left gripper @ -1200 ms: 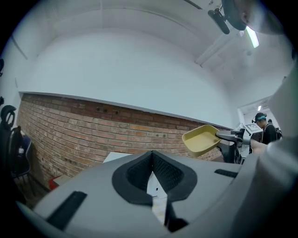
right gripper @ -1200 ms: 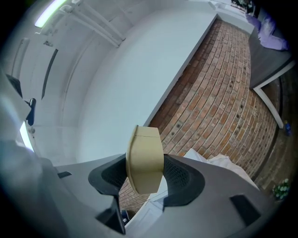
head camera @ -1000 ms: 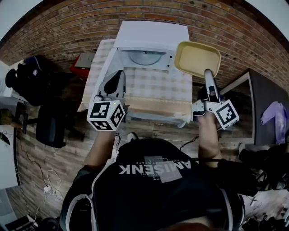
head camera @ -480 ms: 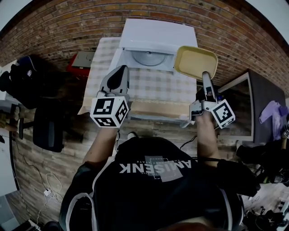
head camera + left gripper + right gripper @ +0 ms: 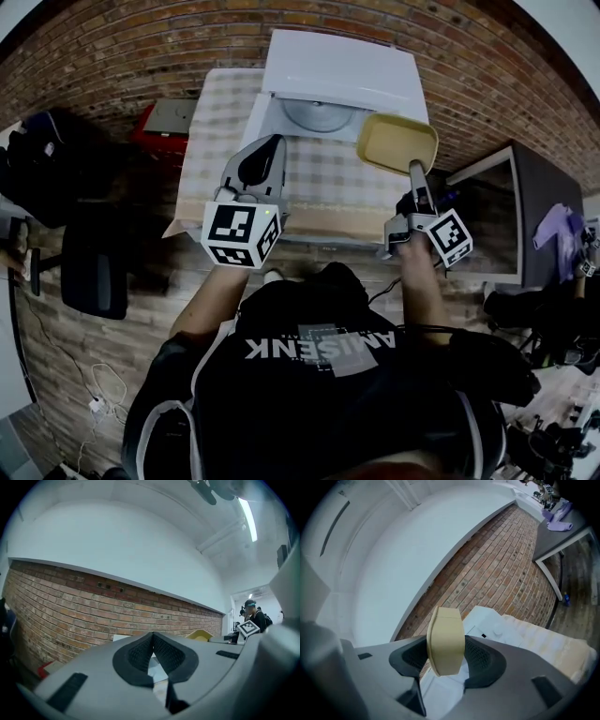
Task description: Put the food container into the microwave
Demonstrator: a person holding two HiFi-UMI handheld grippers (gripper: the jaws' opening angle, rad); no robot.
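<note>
Right gripper (image 5: 413, 173), centre right of the head view, points level, jaws clamped on the rim of the food container (image 5: 397, 142), which is held off the table beside the open microwave (image 5: 342, 66). Left gripper (image 5: 269, 150), centre left, level, jaws closed empty.

Yellow food container (image 5: 397, 143) aloft, at open white microwave (image 5: 337, 73) front

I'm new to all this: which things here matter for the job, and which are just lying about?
For the job: food container, clamped in the right hand-held gripper; microwave; left hand-held gripper, shut and empty.
Lying about: purple cloth; black chair; red box.
</note>
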